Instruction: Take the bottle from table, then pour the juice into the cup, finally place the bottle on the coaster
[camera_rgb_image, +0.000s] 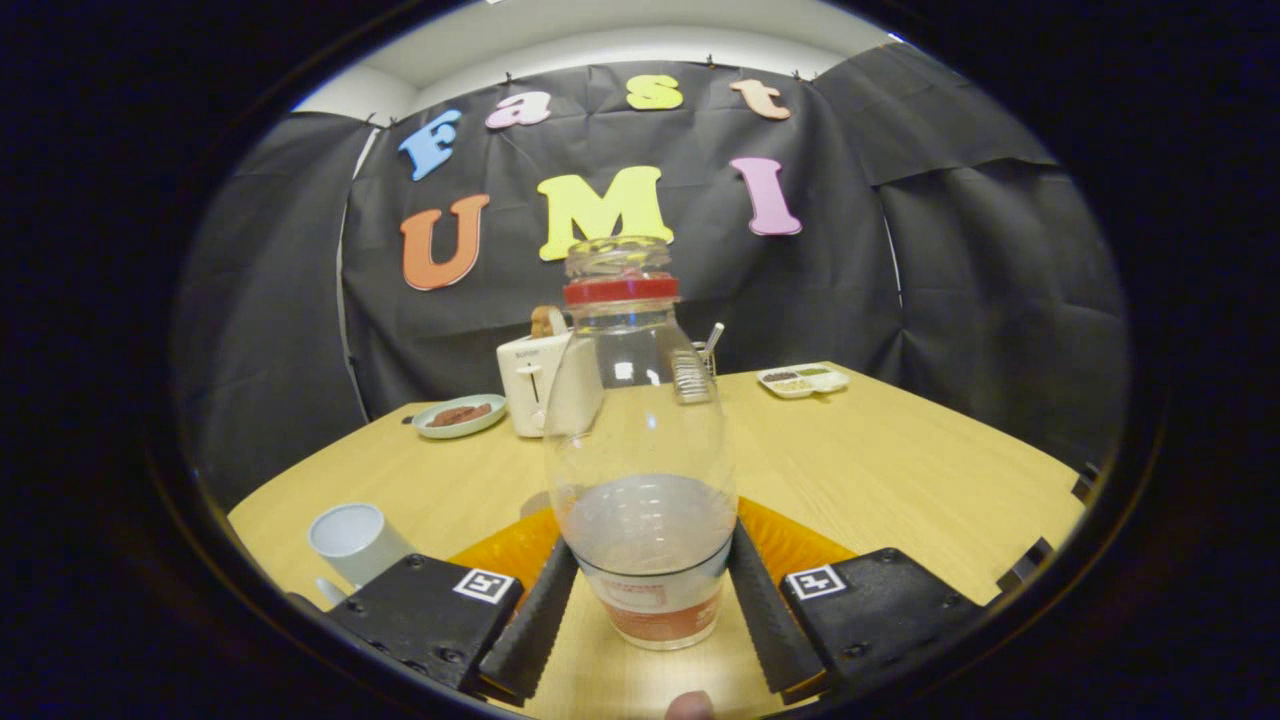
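Table (900, 470), light wood: carries an orange coaster (790, 540) just beyond the fingers and a pale cup (355, 540) near the gripper's left side. Bottle (640, 450), clear, red-collared, long axis upright, base apparently at or just short of the coaster. Gripper (650, 610): fingers (540, 620) clamped against the bottle's lower body on both sides.

Your tool (645, 610) stands blocked ahead by the clear glass bottle with a red neck band (640, 440) between its fingers. A pale upright cup (357, 542) crowds the left; the wooden tabletop (900, 470) lies bare to the right.
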